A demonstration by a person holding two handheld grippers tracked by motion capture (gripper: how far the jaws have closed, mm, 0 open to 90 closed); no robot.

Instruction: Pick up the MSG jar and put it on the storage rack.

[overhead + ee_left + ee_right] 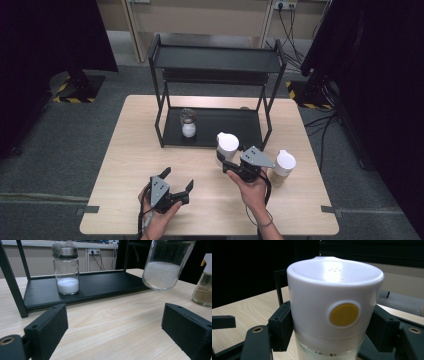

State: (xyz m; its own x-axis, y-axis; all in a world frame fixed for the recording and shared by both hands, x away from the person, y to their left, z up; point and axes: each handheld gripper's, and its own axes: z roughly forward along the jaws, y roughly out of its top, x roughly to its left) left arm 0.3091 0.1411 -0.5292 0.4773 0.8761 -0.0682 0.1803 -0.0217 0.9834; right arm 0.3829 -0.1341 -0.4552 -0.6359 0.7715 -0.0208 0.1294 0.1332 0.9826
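Two tongs seen: right tongs [226, 165] clamped on white-lidded jar [227, 145], lifted clear of table [125, 165], mid-carry; left tongs [178, 179] wide open, empty, idle alongside; next, probably, setting jar onto rack shelf [235, 130] ahead, gently.

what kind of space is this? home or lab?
Looks like a lab or recording workspace, not a home: a pale wooden table on grey carpet, black curtained stands weighted on hazard-striped bases, and wall sockets with trailing cables. A black metal two-tier shelf holds a glass jar.
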